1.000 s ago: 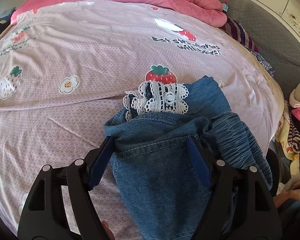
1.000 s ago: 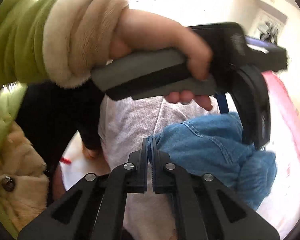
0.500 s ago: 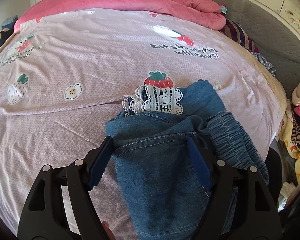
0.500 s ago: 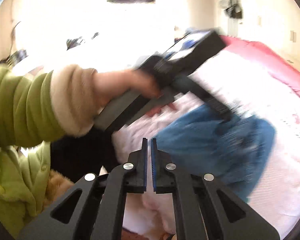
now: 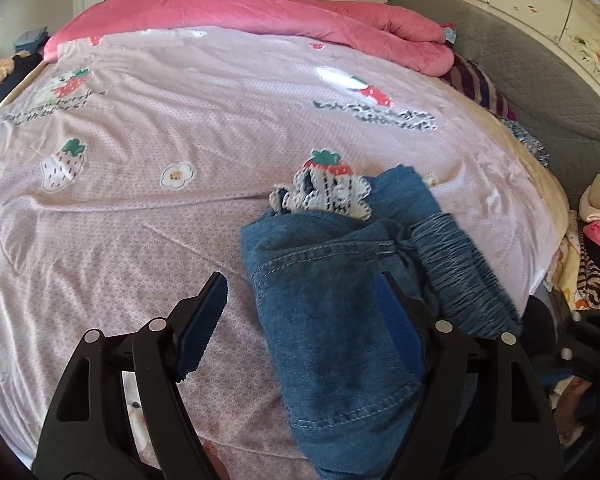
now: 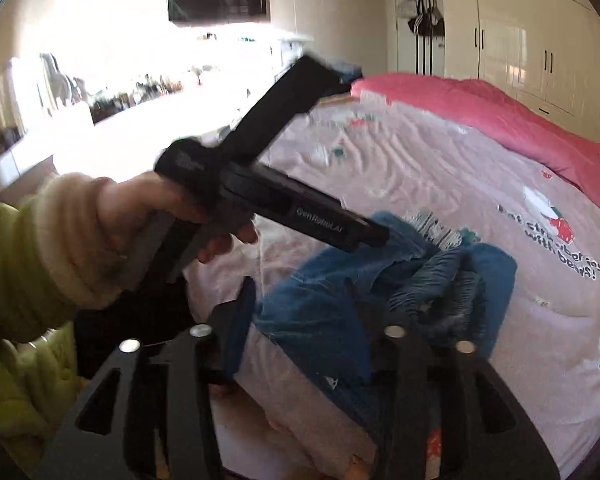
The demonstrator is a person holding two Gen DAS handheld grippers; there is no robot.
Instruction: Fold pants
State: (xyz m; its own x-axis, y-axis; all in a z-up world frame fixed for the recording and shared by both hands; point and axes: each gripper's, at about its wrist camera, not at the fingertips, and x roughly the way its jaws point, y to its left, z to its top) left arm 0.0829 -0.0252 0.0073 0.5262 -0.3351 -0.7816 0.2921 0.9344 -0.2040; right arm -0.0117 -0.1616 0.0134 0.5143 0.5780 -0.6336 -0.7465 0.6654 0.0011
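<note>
The left gripper (image 5: pixel 300 300) is spread wide over the bed sheet (image 5: pixel 179 120). Its right finger lies against the folded denim pants (image 5: pixel 332 320); its left finger is over bare sheet just beside them. The pants lie bunched near the bed's near edge, white lace trim (image 5: pixel 328 196) at their far end. The right gripper (image 6: pixel 312 320) is also spread wide, hovering above the same pants (image 6: pixel 324 312), blurred. A pink quilt (image 5: pixel 259 12) lies along the far side.

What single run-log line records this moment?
task: fold pants | left gripper: open, over jeans | right gripper: open | jeans: bunched on bedsheet
</note>
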